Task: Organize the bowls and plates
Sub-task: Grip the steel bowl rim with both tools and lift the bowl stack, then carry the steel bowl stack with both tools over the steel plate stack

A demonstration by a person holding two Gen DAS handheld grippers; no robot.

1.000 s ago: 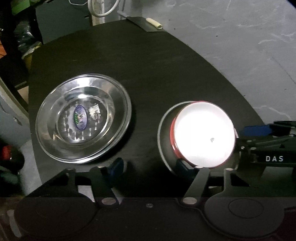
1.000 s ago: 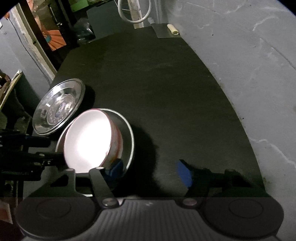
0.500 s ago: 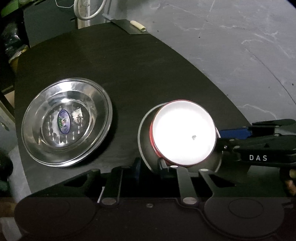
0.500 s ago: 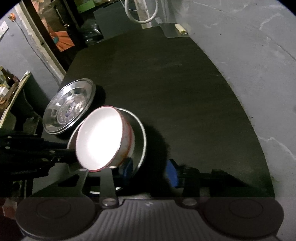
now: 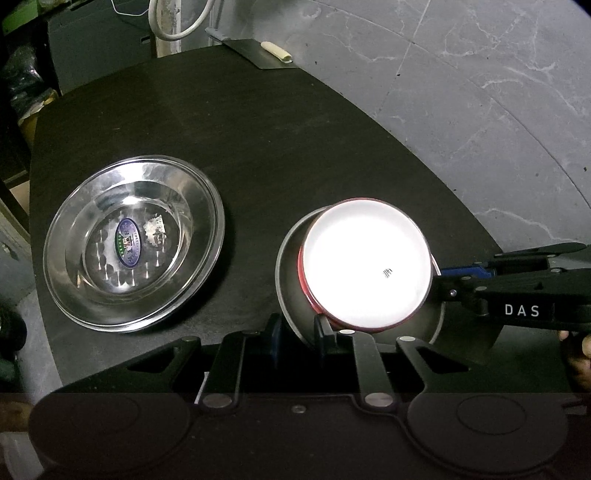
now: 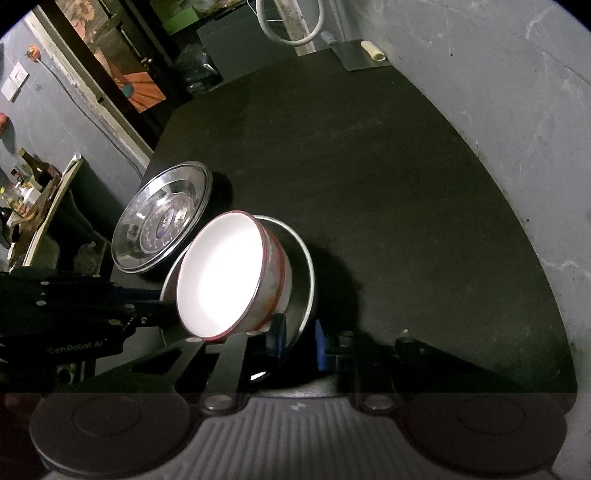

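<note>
A white bowl with a red rim (image 5: 365, 262) (image 6: 221, 273) sits tilted inside a steel plate (image 5: 290, 273) (image 6: 304, 266) on the black table (image 5: 280, 140). My left gripper (image 5: 297, 334) is shut on the near rim of that plate, one finger inside it and one outside. In the right wrist view it comes in from the left (image 6: 164, 300). My right gripper (image 6: 297, 338) is shut on the plate's opposite rim between its blue pads (image 6: 320, 343). It enters the left wrist view from the right (image 5: 441, 280). A second steel plate with a sticker (image 5: 135, 242) (image 6: 162, 218) lies to the left, untouched.
A flat metal scraper with a pale handle (image 5: 266, 55) (image 6: 364, 53) lies at the table's far edge, with a white cable loop (image 5: 173, 22) behind it. Grey stone floor (image 5: 480, 92) lies beyond the right edge. Cluttered shelves (image 6: 33, 192) stand to the left.
Both grippers stood open a second ago with the plate's rim between their fingers. Both have since shut onto it. The bowl now leans more in the plate.
</note>
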